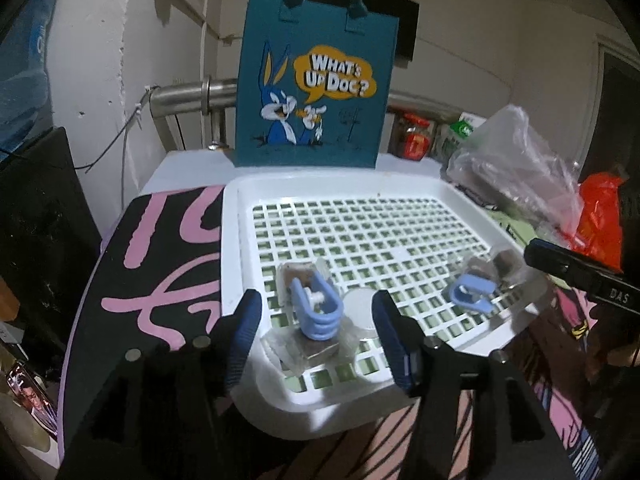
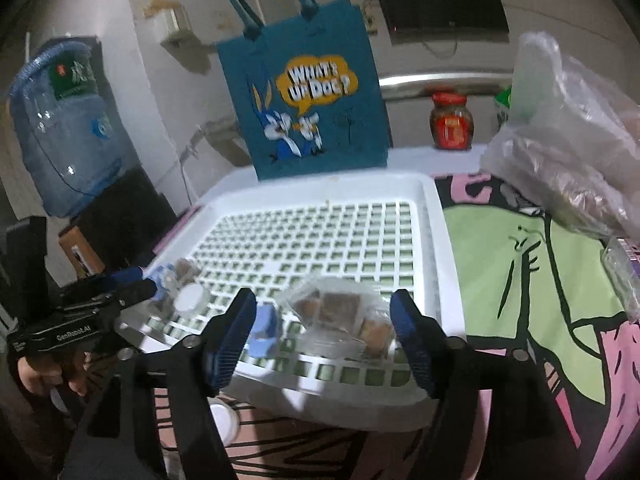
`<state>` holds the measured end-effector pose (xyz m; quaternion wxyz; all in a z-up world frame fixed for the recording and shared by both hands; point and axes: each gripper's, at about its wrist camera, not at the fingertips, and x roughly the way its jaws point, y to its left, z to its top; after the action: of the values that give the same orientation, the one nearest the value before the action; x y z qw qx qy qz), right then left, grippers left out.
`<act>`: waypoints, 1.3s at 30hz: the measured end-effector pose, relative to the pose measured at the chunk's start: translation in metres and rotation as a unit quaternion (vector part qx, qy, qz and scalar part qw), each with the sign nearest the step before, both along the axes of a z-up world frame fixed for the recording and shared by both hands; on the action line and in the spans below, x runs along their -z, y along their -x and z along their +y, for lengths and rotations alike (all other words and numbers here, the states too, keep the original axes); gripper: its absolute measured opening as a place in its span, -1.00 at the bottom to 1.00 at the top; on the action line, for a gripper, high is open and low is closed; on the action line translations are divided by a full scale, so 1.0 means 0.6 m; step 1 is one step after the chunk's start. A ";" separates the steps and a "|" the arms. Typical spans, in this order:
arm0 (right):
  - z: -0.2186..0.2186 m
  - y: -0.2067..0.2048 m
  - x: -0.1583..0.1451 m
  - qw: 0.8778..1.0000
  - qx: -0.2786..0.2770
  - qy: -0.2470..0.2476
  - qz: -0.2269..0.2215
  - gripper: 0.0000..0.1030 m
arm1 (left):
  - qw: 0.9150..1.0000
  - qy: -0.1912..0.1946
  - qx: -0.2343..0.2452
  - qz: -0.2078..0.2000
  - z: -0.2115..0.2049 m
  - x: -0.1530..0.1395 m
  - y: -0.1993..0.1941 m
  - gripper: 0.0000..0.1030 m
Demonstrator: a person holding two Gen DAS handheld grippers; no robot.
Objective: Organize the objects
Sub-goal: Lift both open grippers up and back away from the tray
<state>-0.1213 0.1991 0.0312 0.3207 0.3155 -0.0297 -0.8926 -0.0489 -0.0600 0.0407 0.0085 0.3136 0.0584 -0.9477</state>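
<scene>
Both grippers hang over the near edge of the white slatted tray (image 1: pixel 404 190), and neither has hold of anything. The left gripper (image 1: pixel 316 330) stands partly open, its blue pads clear on either side of a clipped packet (image 1: pixel 316 312), a clear bag of brown blocks pinched by a pale blue clip, lying on the tray floor just ahead of the fingertips. A small white cap (image 1: pixel 360 304) sits touching that packet, close to the right-hand pad. The right gripper (image 2: pixel 322 332) stands wider, straddling a second clipped packet (image 2: pixel 340 320) whose blue clip lies just inside the left-hand pad. The risk, as I judge it, is disturbance on withdrawal: either pad could snag loose film or a clip and drag its packet off the low near rim. The left gripper could also nudge the cap so that it rolls away. Closing again would likely catch crinkled plastic rather than the blocks, giving a weak, slipping hold.
</scene>
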 end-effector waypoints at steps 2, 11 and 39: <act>0.008 -0.008 -0.009 1.000 0.003 0.013 0.011 0.51 | 1.000 0.002 -0.001 0.001 0.002 -0.001 -0.005 0.13; 0.021 -0.038 -0.026 0.999 0.006 0.029 0.023 0.59 | 1.000 -0.012 0.024 0.002 0.019 -0.006 -0.034 0.14; 0.024 -0.106 -0.016 0.999 -0.029 0.008 0.026 0.59 | 0.990 -0.003 0.142 -0.015 0.115 0.003 -0.091 0.14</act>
<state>-0.0576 0.2134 0.0406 0.3493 0.2904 -0.0192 -0.8907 0.0059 0.0091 0.0387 -0.1263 0.3331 0.0164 -0.9343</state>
